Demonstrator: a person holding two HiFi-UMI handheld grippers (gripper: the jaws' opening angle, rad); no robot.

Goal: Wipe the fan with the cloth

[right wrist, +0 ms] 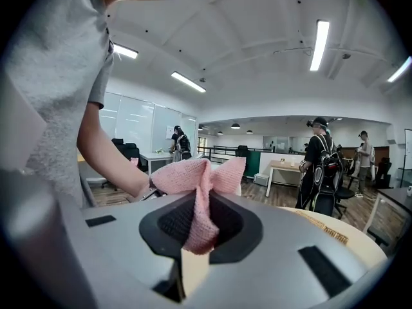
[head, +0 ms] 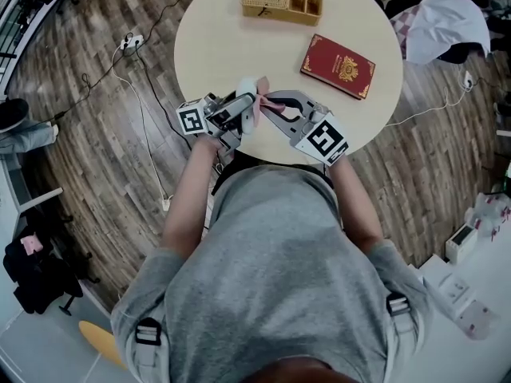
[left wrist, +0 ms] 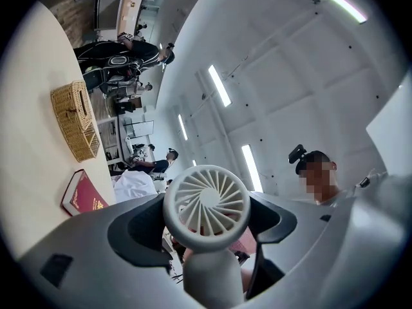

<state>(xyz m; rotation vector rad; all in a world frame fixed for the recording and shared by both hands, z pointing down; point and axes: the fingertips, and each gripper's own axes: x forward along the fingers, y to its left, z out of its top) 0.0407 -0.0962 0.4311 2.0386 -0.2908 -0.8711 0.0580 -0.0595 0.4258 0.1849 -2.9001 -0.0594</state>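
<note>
Pink cloth (right wrist: 199,179) just beside fan (left wrist: 206,201)

Bright, even indoor light falls from long ceiling strips (right wrist: 320,44), which blow out to white in both gripper views. The round table (head: 231,46) is flatly lit, with only faint shadows. Both gripper views bend hard toward black circular edges. The cloth (right wrist: 203,192) shows crisp weave; the fan (left wrist: 206,201) is sharp, the far room softer.
</note>
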